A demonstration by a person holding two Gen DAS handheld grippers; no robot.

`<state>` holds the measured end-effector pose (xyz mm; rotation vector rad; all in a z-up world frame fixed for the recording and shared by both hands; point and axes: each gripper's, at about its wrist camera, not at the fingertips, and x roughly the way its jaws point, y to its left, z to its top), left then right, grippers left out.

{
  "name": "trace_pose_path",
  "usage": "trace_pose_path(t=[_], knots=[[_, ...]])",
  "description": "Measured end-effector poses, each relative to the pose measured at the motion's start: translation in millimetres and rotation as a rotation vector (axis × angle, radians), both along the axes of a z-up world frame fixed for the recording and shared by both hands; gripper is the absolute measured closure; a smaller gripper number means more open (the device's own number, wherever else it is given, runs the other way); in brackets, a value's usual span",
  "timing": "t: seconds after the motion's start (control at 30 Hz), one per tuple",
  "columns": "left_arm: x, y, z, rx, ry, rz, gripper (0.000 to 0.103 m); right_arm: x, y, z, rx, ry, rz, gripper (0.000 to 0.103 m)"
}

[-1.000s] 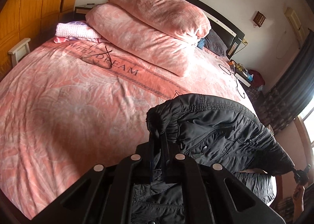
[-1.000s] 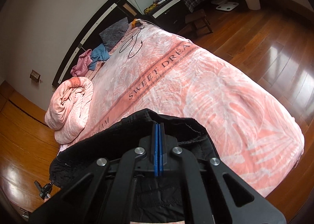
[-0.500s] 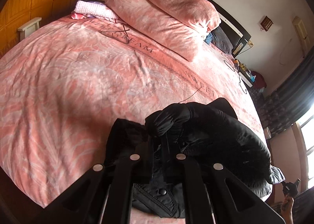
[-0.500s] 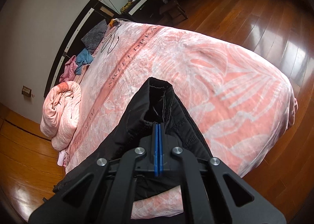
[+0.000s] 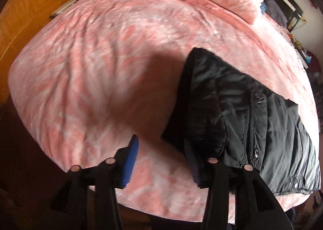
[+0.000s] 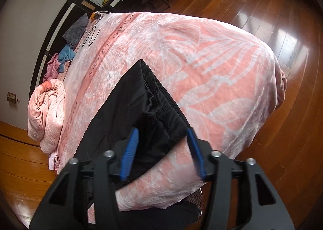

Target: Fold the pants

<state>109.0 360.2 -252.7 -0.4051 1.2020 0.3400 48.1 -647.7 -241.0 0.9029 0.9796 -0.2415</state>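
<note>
The black pants (image 5: 238,113) lie folded on the pink bed cover near the front edge of the bed; they also show in the right wrist view (image 6: 137,113). My left gripper (image 5: 163,161) is open and empty, its right finger beside the near left corner of the pants. My right gripper (image 6: 163,149) is open and empty, its jaws spread over the near right corner of the pants, with fabric between them but not clamped.
The pink bed cover (image 5: 84,64) spans the bed. Rolled pink quilts (image 6: 46,113) and loose clothes (image 6: 66,54) lie by the dark headboard. A dark cable (image 6: 91,35) lies on the cover. Wooden floor (image 6: 282,28) surrounds the bed.
Both grippers held the pants half a second ago. Both have opened and let go, and the pants now lie flat and folded on the cover. Both grippers have drawn back toward the bed's front edge.
</note>
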Motion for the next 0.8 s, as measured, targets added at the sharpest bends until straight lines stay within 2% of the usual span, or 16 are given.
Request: trace_pose_path(t=[0.1,0.13,0.2,0.27,0.33,0.4,0.47,0.5,0.53,0.67,0.8], knots=[[-20,15,-6,-0.028,0.004,0.083,0.046,-13,8,-3,0.034,-0.009,0.006,0.04],[-28,19,-4,-0.063,-0.025,0.113,0.044,-18,11,-3,0.047,-0.02,0.005,0.04],[-41,20,4,-0.155,-0.12,0.144,0.031,-27,20,-4,0.088,-0.049,0.007,0.04],[-44,14,10,-0.222,-0.2,0.133,0.021,-34,30,-8,0.137,-0.074,0.004,0.04],[-37,6,7,-0.236,-0.193,0.107,0.02,-36,42,-9,0.159,-0.081,0.007,0.04],[-25,0,-6,-0.237,-0.138,0.093,0.02,-34,53,-13,0.177,-0.08,0.018,0.039],[-11,-4,-19,-0.246,-0.095,0.086,0.025,-31,59,-16,0.198,-0.085,0.011,0.036],[-7,-5,-23,-0.262,-0.092,0.079,0.044,-29,61,-16,0.207,-0.089,0.007,0.036],[-1,-8,-24,-0.293,-0.089,0.057,0.07,-28,62,-16,0.207,-0.09,-0.002,0.035],[15,-23,-15,-0.187,-0.064,-0.007,0.079,-21,56,-5,0.201,-0.12,-0.043,0.029],[21,-15,-7,-0.199,-0.09,0.014,0.082,-16,39,-3,0.21,-0.149,-0.11,0.029]])
